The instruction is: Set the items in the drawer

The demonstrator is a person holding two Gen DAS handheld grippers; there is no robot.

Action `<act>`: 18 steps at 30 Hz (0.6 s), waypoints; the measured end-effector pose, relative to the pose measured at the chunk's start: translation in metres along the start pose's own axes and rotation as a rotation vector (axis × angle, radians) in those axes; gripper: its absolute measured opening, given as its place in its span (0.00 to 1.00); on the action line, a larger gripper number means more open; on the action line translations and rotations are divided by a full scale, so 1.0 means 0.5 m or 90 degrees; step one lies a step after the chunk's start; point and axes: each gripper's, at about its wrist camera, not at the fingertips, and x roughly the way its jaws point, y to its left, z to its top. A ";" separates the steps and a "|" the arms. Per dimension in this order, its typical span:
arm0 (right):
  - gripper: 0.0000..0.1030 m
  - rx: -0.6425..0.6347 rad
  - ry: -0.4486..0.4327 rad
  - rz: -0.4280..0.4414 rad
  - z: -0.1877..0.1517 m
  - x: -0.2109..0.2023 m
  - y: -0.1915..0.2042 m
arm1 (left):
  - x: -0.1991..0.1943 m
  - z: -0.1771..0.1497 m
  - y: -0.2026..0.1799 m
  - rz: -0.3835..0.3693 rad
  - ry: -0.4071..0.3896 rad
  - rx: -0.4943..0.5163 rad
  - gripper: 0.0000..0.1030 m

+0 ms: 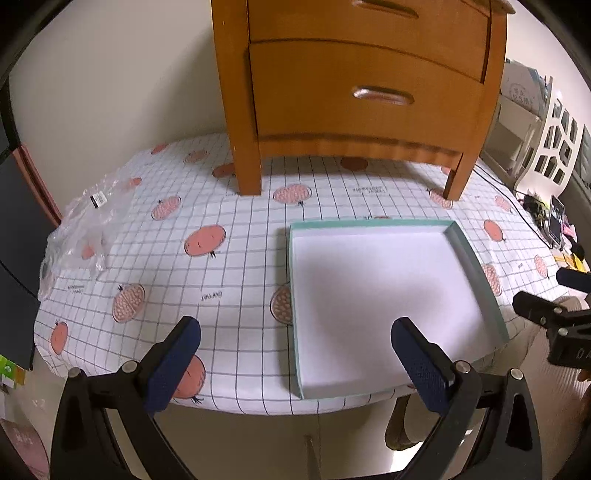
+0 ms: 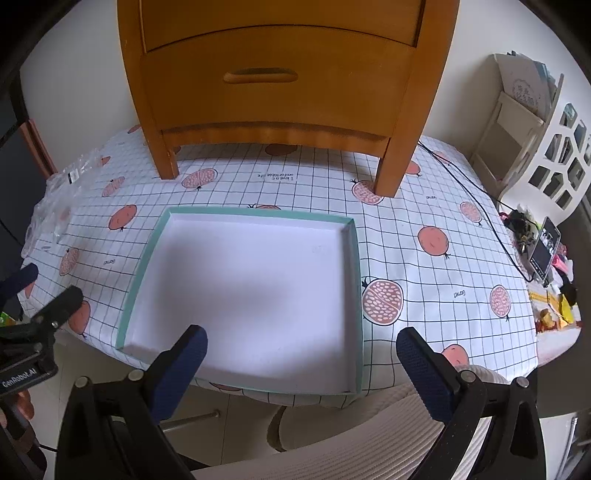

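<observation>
While both drawers stay closed, the lower drawer [image 2: 277,85] sits at the table's far side behind the shallow tray [image 2: 354,295], which holds nothing. Left gripper [image 1: 295,365] and right gripper [image 2: 301,373] hang spread wide, holding nothing. Stiff wood, likely heavy — best hooked at the recessed handle [image 2: 260,75].

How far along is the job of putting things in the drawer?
Nothing visibly done. The lower drawer and the upper drawer of the cabinet are shut. The teal tray is empty. In hand: nothing; left tongs and right tongs are open, near the table's front edge. No loose items show except a plastic bag. Left: opening a drawer, loading it, closing it.
</observation>
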 end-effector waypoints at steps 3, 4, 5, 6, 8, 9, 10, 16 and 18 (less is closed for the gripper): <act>1.00 0.003 0.008 0.003 -0.003 0.004 -0.001 | 0.006 -0.008 -0.004 -0.001 0.008 0.001 1.00; 1.00 0.004 0.010 0.003 -0.004 0.005 -0.001 | 0.007 -0.010 -0.004 -0.002 0.008 0.002 1.00; 1.00 0.006 0.012 0.003 -0.005 0.005 -0.001 | 0.007 -0.011 -0.004 -0.002 0.008 0.003 1.00; 1.00 0.007 0.015 0.003 -0.006 0.005 -0.002 | 0.007 -0.012 -0.004 -0.003 0.008 0.004 1.00; 1.00 0.010 0.018 0.005 -0.007 0.006 -0.004 | 0.007 -0.012 -0.006 -0.003 0.008 0.005 1.00; 1.00 0.013 0.020 0.006 -0.008 0.007 -0.006 | 0.007 -0.011 -0.007 -0.003 0.008 0.006 1.00; 1.00 0.015 0.022 0.005 -0.009 0.007 -0.007 | 0.007 -0.011 -0.006 -0.003 0.008 0.006 1.00; 1.00 0.013 0.027 0.001 -0.011 0.007 -0.007 | 0.006 -0.010 -0.007 0.000 0.005 0.011 1.00; 1.00 0.009 0.028 -0.002 -0.012 0.007 -0.007 | 0.006 -0.009 -0.005 -0.001 0.005 0.009 1.00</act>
